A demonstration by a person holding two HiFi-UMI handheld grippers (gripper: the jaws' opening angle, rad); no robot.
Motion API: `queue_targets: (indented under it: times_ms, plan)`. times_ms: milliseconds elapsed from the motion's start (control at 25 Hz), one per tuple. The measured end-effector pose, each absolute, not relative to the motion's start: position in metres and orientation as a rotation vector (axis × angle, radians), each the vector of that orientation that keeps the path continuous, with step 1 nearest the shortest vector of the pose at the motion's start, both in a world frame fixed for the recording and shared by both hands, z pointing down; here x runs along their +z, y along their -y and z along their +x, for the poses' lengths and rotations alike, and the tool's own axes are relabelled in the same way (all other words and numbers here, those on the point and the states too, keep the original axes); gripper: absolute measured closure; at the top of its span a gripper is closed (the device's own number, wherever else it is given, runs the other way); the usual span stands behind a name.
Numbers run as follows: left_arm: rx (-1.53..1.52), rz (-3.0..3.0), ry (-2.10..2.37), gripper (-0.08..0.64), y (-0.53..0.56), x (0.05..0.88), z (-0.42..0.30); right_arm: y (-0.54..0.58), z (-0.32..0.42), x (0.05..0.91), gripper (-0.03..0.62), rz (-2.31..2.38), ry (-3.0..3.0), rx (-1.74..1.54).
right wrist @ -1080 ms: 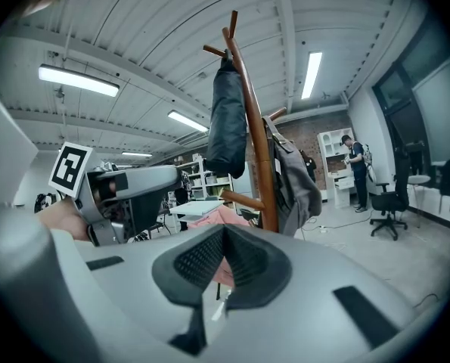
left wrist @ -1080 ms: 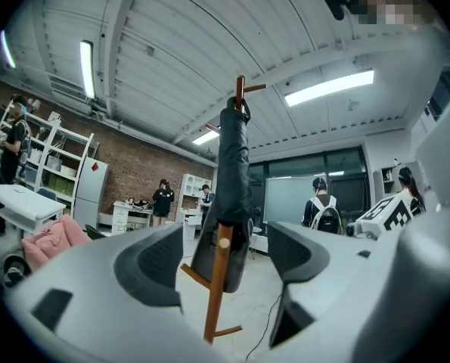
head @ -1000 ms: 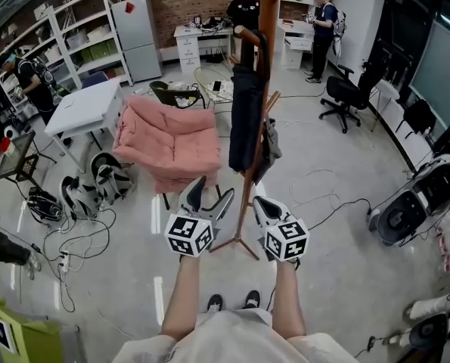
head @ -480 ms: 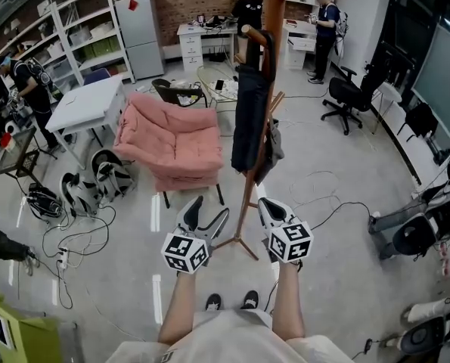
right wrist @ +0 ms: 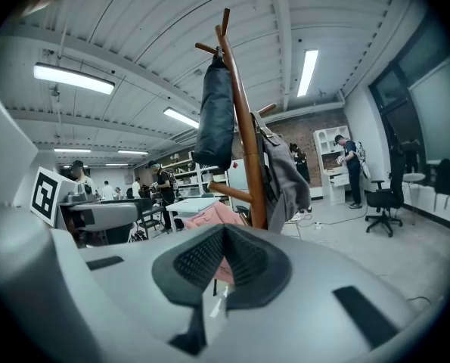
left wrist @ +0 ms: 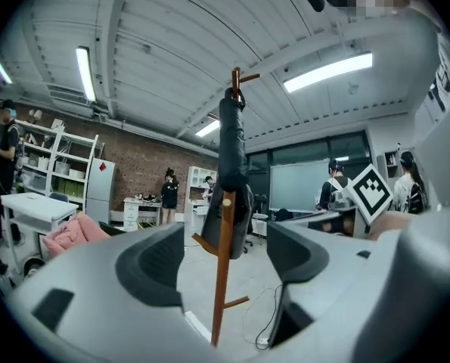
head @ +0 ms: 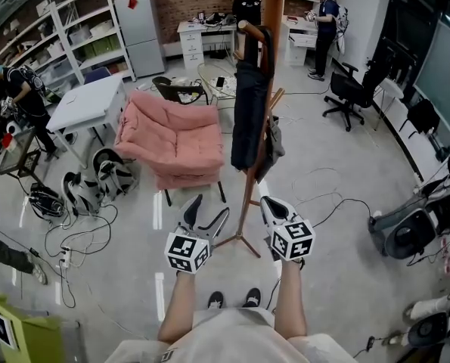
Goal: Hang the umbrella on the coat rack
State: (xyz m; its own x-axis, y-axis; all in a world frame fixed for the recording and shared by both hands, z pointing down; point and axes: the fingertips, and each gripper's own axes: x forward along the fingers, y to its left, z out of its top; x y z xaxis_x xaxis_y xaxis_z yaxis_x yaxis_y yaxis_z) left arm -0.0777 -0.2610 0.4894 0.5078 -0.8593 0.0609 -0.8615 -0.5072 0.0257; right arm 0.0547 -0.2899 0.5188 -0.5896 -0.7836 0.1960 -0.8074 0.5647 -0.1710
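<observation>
**Both hand-held grippers drawn back a little — umbrella up on the rack**

Since a second ago both have sunk slightly toward the person, away from the coat rack (head: 247, 203). The folded dark umbrella (head: 249, 104) hangs by its crook from an upper peg, close against the pole and above a grey garment (head: 273, 146). The hanging looks done, with only the withdrawal left.

The left hand-held gripper (head: 209, 209) has its jaws apart and empty. The right hand-held gripper (head: 268, 203) has its jaws together on nothing. Both forearms reach forward, held low near the rack's foot.
</observation>
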Motion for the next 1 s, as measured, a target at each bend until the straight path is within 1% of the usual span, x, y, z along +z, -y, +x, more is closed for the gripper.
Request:
queue_targets:
  times_ms: [160, 280, 400, 720, 920, 960, 1000]
  plan:
    - [0.061, 2.685, 1.555, 0.231, 0.263, 0.486, -0.076, 0.294, 0.060, 0.516, 0.588, 1.381, 2.690, 0.370]
    - [0.013, 2.669, 1.571, 0.261, 0.264, 0.482, -0.080, 0.296, 0.061, 0.514, 0.588, 1.386, 2.692, 0.368]
    - [0.036, 2.674, 1.559, 0.281, 0.266, 0.483, -0.079, 0.297, 0.063, 0.515, 0.588, 1.394, 2.687, 0.371]
    - [0.107, 2.682, 1.532, 0.425, 0.266, 0.491, -0.080, 0.296, 0.061, 0.520, 0.588, 1.394, 2.682, 0.386]
    - [0.097, 2.671, 1.561, 0.493, 0.268, 0.488, -0.088, 0.298, 0.064, 0.520, 0.588, 1.409, 2.679, 0.395]
    - [0.079, 2.671, 1.565, 0.536, 0.269, 0.487, -0.089, 0.299, 0.064, 0.520, 0.588, 1.409, 2.680, 0.396]
    - [0.061, 2.671, 1.568, 0.549, 0.269, 0.485, -0.091, 0.300, 0.064, 0.521, 0.588, 1.408, 2.681, 0.397]
